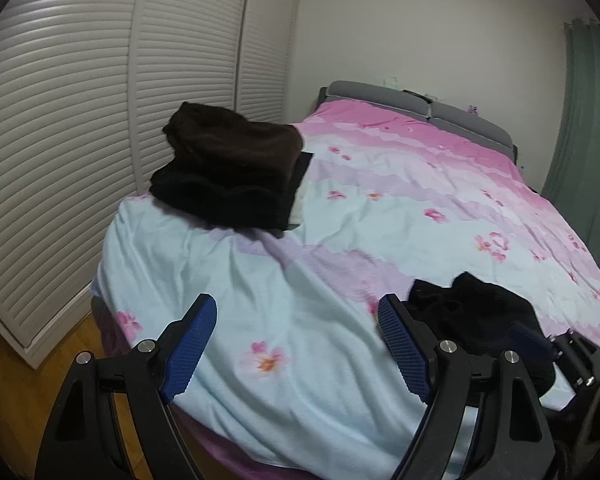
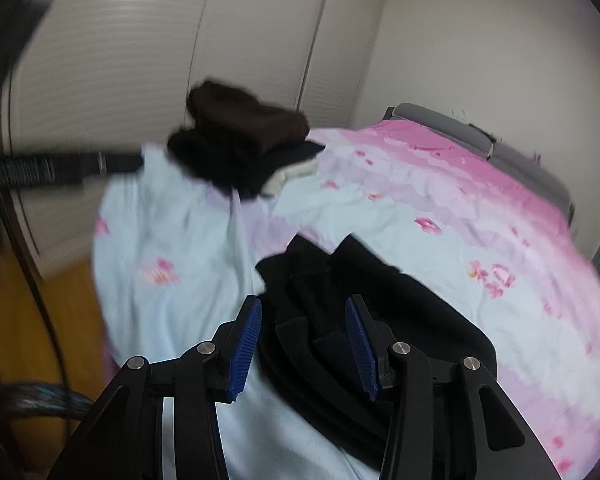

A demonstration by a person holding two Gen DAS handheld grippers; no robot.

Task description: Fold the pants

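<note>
Seen from its own wrist camera, the left gripper (image 1: 296,344) hangs above the near end of a bed with its two blue-padded fingers (image 1: 190,346) spread wide apart and nothing between them; only the pale blue part of the bedspread (image 1: 300,380) lies under the gap. Just beside its right finger, a crumpled pair of black pants (image 1: 476,312) sits in a loose heap on the bedspread near the foot edge of the bed. The right wrist view, which is motion-blurred, shows the right gripper (image 2: 302,346) directly over that same black pants heap (image 2: 380,308), its blue pads also parted, with dark cloth visible in the gap between them; whether the pads touch the fabric cannot be told. Farther out, at the far left corner of the bed, stands a stack of folded clothes (image 1: 228,164): a dark brown garment on top, black pieces under it, and a sliver of pale cloth at the bottom. The bedspread shifts from light blue near the grippers to pink toward the far end, scattered with pink flowers, and ends at a grey padded headboard (image 1: 420,106). White louvred wardrobe doors (image 1: 80,120) run along the left side, above a wooden floor (image 1: 16,392), and a greenish curtain (image 1: 580,120) hangs at the right.
</note>
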